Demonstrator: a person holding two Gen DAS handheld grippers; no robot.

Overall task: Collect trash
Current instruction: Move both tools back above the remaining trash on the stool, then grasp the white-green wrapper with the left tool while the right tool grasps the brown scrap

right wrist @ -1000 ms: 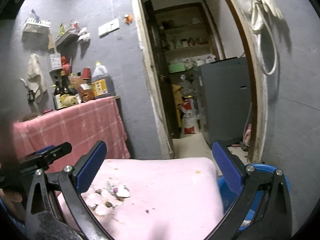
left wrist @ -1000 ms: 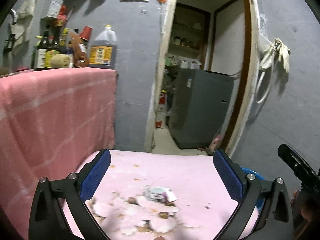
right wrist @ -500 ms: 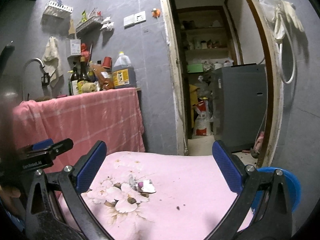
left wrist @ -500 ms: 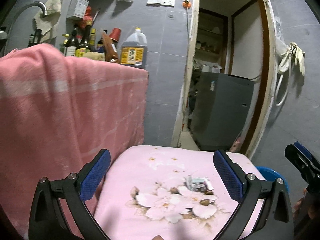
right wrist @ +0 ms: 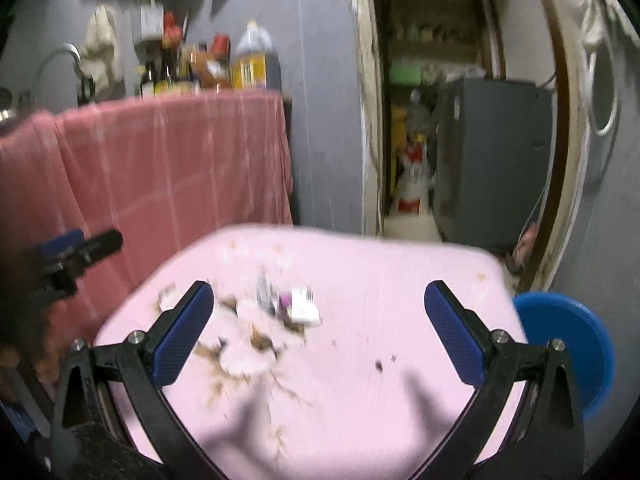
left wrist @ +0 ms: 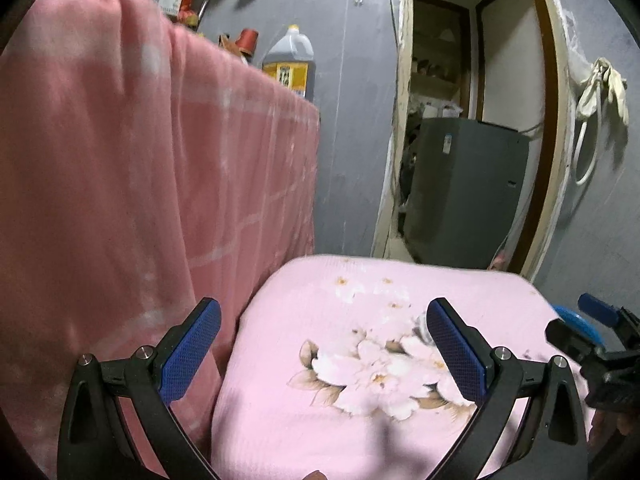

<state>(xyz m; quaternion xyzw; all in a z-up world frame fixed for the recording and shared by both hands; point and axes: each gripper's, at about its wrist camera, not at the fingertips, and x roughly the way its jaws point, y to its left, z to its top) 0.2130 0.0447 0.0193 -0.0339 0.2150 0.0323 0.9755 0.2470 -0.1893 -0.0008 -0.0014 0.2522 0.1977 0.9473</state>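
Pink cloth (right wrist: pixel 400 340) bears crumpled wrappers (right wrist: pixel 298 306) at twelve o'clock of the spread, empty right gripper (right wrist: pixel 318 326); left gripper (left wrist: pixel 324 344) also spread. Approach step, I judge: next, descend and pinch, blue bin (right wrist: pixel 568 344) at three o'clock.

Pink cushion (right wrist: pixel 360 360) lies open around the crumpled wrapper (right wrist: pixel 302 308) — draped pink cloth (right wrist: pixel 172 168) crowds its left, blue bin (right wrist: pixel 568 344) its right.

You see a pale pink cushion (right wrist: pixel 360 280) printed with white flowers and brown leaves. On it lies white and purple trash (right wrist: pixel 298 308). The hanging cloth (left wrist: pixel 140 184) is pink with faint pale checks. Your gripper pads (right wrist: pixel 180 332) are blue, the basin (right wrist: pixel 568 344) bright blue, the wall (left wrist: pixel 352 120) grey.
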